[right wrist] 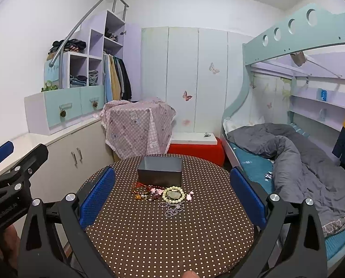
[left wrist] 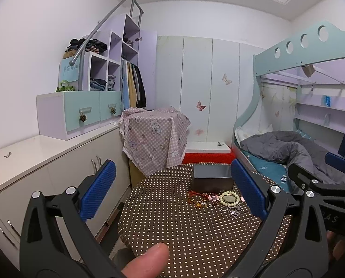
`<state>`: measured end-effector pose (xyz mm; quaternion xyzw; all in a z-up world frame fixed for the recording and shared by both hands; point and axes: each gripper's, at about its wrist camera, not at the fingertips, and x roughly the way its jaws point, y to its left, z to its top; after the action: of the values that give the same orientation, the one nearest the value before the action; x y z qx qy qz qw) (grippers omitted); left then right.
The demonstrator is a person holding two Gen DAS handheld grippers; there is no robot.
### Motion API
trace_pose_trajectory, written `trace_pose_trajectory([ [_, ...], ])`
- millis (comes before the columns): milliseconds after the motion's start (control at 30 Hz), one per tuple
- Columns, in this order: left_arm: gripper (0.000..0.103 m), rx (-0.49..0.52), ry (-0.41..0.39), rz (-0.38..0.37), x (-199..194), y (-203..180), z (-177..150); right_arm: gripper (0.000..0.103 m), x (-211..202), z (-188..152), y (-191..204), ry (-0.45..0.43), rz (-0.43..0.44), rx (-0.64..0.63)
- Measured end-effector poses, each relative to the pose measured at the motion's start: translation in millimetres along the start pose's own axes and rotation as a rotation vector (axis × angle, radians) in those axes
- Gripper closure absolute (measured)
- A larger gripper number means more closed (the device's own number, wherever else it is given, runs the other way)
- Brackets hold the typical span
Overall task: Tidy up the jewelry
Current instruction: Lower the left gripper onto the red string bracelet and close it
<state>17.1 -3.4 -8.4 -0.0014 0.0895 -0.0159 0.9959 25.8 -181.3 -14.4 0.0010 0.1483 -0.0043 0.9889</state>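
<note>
A round table with a brown dotted cloth [right wrist: 167,236] holds a grey open box [right wrist: 160,171] at its far side. In front of the box lies a small heap of jewelry: a cream bead bracelet [right wrist: 174,194], a red cord bracelet [right wrist: 140,188], pink beads [right wrist: 157,191] and a silver chain [right wrist: 173,208]. The box [left wrist: 212,178] and cream bracelet [left wrist: 230,198] also show in the left wrist view. My right gripper [right wrist: 172,192] is open and empty, held above the near side of the table. My left gripper [left wrist: 174,190] is open and empty, to the left of the jewelry.
A low white cabinet [right wrist: 63,146] runs along the left wall. A pink-cloth-covered stand [right wrist: 137,125] and a red-and-white stool [right wrist: 195,148] stand behind the table. A bunk bed with a grey duvet [right wrist: 300,157] is on the right.
</note>
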Motion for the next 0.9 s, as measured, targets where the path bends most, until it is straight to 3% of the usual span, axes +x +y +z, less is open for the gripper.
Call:
trace_pose_trajectory([
  [267,0.006,0.017,0.076,0.017,46,4,-16,0.008,43,-7,-6,0.051,0.002,-0.029],
  [533,0.006,0.047,0.333,0.01,148,5,-69,0.008,127,-52,-35,0.256,-0.01,0.008],
  [700,0.006,0.095,0.449,-0.02,206,-8,-91,0.008,168,-84,-43,0.396,0.0,0.025],
  [900,0.006,0.107,0.557,-0.035,276,-17,-103,0.008,194,-99,-51,0.497,0.005,0.039],
])
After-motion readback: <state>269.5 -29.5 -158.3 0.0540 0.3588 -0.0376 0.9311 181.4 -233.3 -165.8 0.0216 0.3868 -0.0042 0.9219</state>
